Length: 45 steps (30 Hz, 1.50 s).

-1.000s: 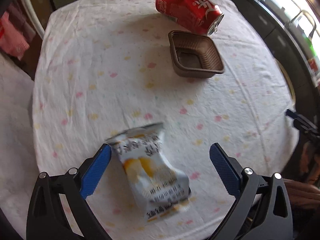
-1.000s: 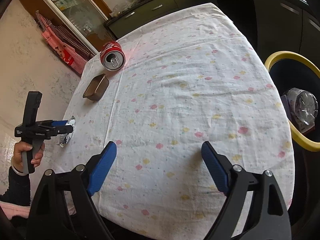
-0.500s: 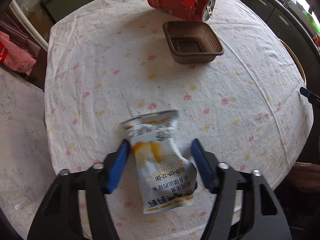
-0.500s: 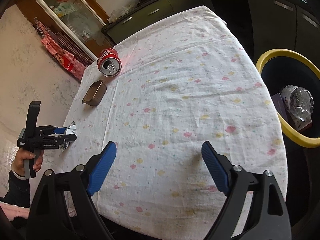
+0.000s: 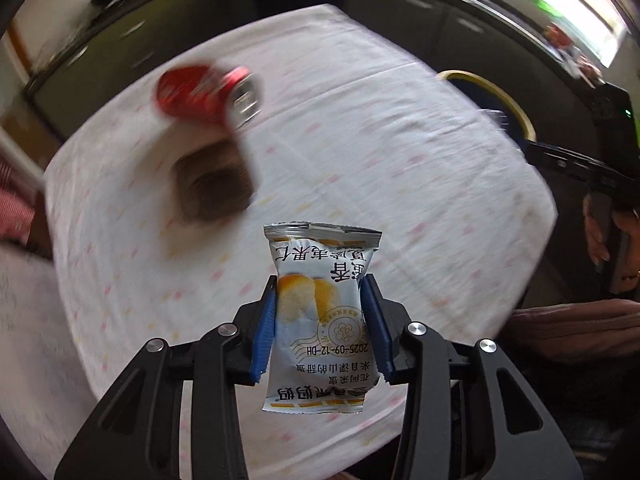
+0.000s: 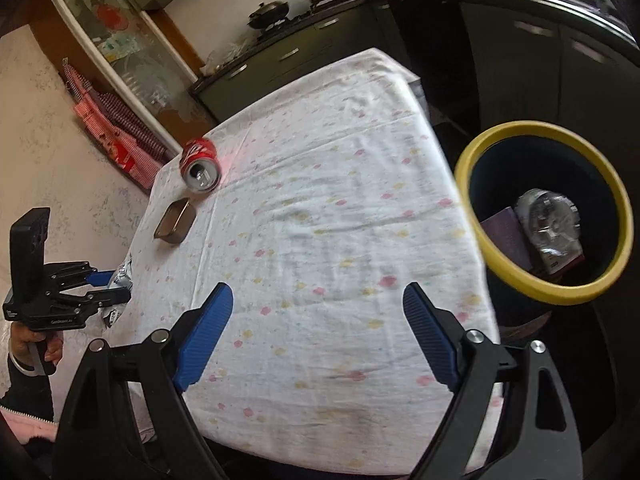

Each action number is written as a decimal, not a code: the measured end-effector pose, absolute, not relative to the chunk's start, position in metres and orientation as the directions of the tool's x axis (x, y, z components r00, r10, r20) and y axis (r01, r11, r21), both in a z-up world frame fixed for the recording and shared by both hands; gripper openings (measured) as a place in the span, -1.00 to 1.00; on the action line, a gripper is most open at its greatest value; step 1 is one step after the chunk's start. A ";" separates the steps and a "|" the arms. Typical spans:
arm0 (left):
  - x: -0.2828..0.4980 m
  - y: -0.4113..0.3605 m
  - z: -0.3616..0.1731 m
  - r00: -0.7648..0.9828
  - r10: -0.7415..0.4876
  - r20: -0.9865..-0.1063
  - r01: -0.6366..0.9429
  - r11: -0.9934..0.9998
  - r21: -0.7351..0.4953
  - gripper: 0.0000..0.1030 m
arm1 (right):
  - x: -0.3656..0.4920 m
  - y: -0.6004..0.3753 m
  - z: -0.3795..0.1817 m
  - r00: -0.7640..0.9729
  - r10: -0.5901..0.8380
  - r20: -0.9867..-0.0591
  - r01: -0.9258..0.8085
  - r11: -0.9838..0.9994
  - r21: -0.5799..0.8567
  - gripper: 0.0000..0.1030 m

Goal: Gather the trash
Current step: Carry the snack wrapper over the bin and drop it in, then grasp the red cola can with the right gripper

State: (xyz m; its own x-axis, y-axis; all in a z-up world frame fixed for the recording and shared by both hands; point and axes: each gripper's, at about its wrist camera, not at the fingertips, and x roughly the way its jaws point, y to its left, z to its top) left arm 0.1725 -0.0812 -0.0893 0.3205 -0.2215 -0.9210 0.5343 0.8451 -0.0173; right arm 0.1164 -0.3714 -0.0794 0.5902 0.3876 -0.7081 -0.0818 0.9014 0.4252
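Note:
My left gripper (image 5: pixel 320 312) is shut on a white snack wrapper (image 5: pixel 322 320) and holds it lifted above the table; it also shows at the left of the right wrist view (image 6: pixel 105 286). A red soda can (image 5: pixel 204 96) lies on its side at the far left of the table, also seen in the right wrist view (image 6: pixel 200 165). A brown plastic tray (image 5: pixel 214 186) sits just in front of it, also in the right wrist view (image 6: pixel 175 221). My right gripper (image 6: pixel 318 318) is open and empty over the near table edge.
A yellow-rimmed dark bin (image 6: pixel 544 292) stands off the table's right edge with trash inside; its rim shows in the left wrist view (image 5: pixel 500 96). The table has a white spotted cloth (image 6: pixel 320 220). Dark kitchen cabinets (image 6: pixel 520 52) stand behind.
My left gripper closed on the snack wrapper and lifted it off the table, swinging toward the right. My right gripper stayed open and turned slightly toward the bin.

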 end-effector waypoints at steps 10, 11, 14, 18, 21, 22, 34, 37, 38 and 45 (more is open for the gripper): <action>0.221 -0.294 -0.066 0.242 -0.417 -0.876 0.813 0.580 -0.051 -0.19 | 0.066 -0.504 -0.060 0.746 0.111 -0.657 0.213 0.894 0.393 0.61; 0.227 -0.314 -0.068 0.233 -0.421 -0.877 0.827 0.560 -0.048 -0.19 | 0.062 -0.516 -0.063 0.747 0.097 -0.658 0.237 0.886 0.399 0.61; 0.250 -0.375 -0.079 0.209 -0.421 -0.882 0.851 0.523 -0.048 -0.19 | 0.056 -0.539 -0.073 0.743 0.076 -0.665 0.284 0.864 0.415 0.61; 0.282 -0.441 -0.102 0.208 -0.409 -0.889 0.855 0.517 -0.038 -0.19 | 0.052 -0.558 -0.086 0.730 0.074 -0.679 0.315 0.845 0.431 0.61; 0.306 -0.471 -0.118 0.205 -0.406 -0.891 0.838 0.543 -0.054 0.02 | 0.051 -0.564 -0.092 0.725 0.084 -0.684 0.322 0.837 0.443 0.61; 0.314 -0.479 -0.122 0.221 -0.406 -0.887 0.828 0.558 -0.049 0.32 | 0.051 -0.566 -0.094 0.724 0.086 -0.685 0.323 0.835 0.446 0.61; 0.246 -0.376 -0.052 0.419 -0.549 -0.724 0.763 0.644 -0.047 0.71 | 0.065 -0.542 -0.100 0.711 0.141 -0.689 0.267 0.852 0.449 0.61; 0.216 -0.315 -0.036 0.475 -0.561 -0.677 0.723 0.688 -0.063 0.82 | 0.079 -0.522 -0.098 0.695 0.173 -0.698 0.219 0.874 0.434 0.61; 0.206 -0.292 -0.032 0.491 -0.562 -0.666 0.709 0.702 -0.070 0.83 | 0.085 -0.513 -0.097 0.688 0.185 -0.701 0.199 0.881 0.428 0.61; 0.161 -0.124 -0.025 0.692 -0.431 -0.579 0.467 0.879 -0.096 0.91 | 0.151 -0.423 -0.066 0.626 0.323 -0.710 -0.041 0.923 0.383 0.61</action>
